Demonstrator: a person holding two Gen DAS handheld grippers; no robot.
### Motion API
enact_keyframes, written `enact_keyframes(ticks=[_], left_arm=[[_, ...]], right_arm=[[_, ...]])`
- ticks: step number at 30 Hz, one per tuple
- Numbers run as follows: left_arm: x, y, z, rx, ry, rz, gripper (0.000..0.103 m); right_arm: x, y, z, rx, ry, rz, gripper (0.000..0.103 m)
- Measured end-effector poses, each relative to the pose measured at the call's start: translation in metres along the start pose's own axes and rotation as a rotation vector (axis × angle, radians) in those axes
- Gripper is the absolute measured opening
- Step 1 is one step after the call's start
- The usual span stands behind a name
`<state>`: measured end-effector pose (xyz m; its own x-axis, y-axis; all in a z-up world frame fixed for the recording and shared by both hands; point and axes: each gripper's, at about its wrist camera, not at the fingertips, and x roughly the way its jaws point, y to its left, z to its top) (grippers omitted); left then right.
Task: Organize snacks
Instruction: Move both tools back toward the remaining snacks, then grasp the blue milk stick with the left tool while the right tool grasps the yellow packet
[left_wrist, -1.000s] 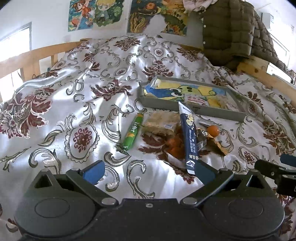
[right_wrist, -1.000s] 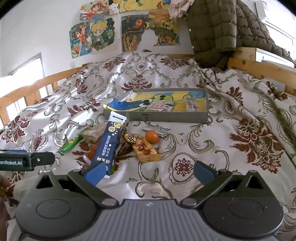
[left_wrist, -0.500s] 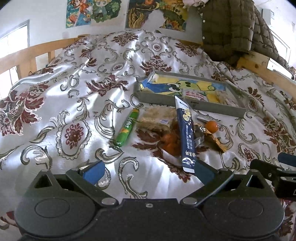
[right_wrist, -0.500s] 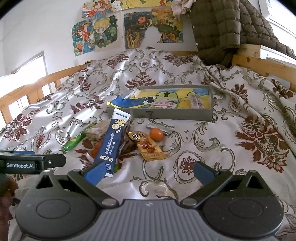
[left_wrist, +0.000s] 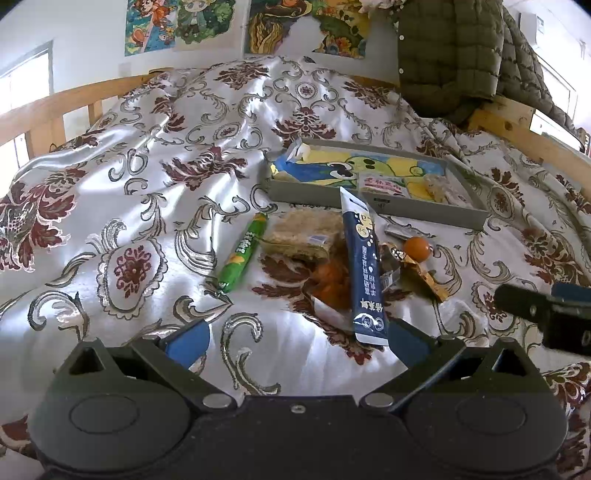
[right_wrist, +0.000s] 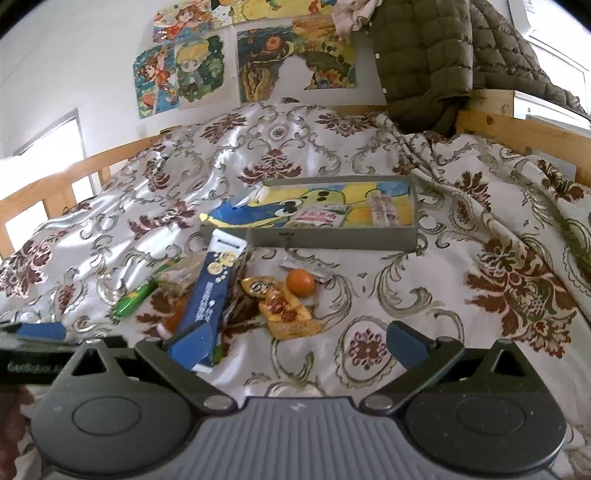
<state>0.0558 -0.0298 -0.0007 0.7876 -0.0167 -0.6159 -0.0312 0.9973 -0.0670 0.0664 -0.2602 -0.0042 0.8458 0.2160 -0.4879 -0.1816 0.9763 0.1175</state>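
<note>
Bed with floral satin cover (left_wrist: 147, 177) filled view. Shallow grey cardboard tray (left_wrist: 424, 206) at 12 o'clock, holding few packets. Snack pile just below tray: long navy-blue sachet (left_wrist: 364, 273) centre, green sausage stick (left_wrist: 242, 254) at 9 o'clock, small orange ball (left_wrist: 416, 249) at 3 o'clock. Left tongs (left_wrist: 295, 339) wide, empty. Right tongs (right_wrist: 299, 341) wide, empty.

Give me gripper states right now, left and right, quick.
Left gripper: open, fingers spread, holding nothing.
Right gripper: open, fingers spread, holding nothing.
</note>
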Motion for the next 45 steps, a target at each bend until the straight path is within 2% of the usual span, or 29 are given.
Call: enact_keyframes(ticks=[5,12,31,34,40,45], left_arm=[[0.005,-0.003,-0.001,0.012,0.01,0.003,0.102],[0.012,-0.005,0.0,0.009,0.016,0.006,0.102],[0.028,-0.021,0.016,0.04,-0.043,-0.036,0.102],[0.035,-0.022,0.019,0.039,-0.048,-0.055,0.102],[0.048,-0.026,0.024,0.062,-0.062,-0.111,0.102],[0.063,-0.028,0.033,0.076,-0.069,-0.143,0.099]], right_arm=[[0.011,-0.009,0.0,0.017,0.041,-0.064,0.103],[0.018,-0.015,0.001,0.028,0.066,-0.075,0.103],[0.035,-0.024,0.007,-0.013,0.109,-0.092,0.103],[0.041,-0.028,0.011,-0.024,0.106,-0.064,0.103],[0.067,-0.027,0.018,-0.125,0.1,0.1,0.103],[0.083,-0.021,0.019,-0.197,0.069,0.132,0.102]])
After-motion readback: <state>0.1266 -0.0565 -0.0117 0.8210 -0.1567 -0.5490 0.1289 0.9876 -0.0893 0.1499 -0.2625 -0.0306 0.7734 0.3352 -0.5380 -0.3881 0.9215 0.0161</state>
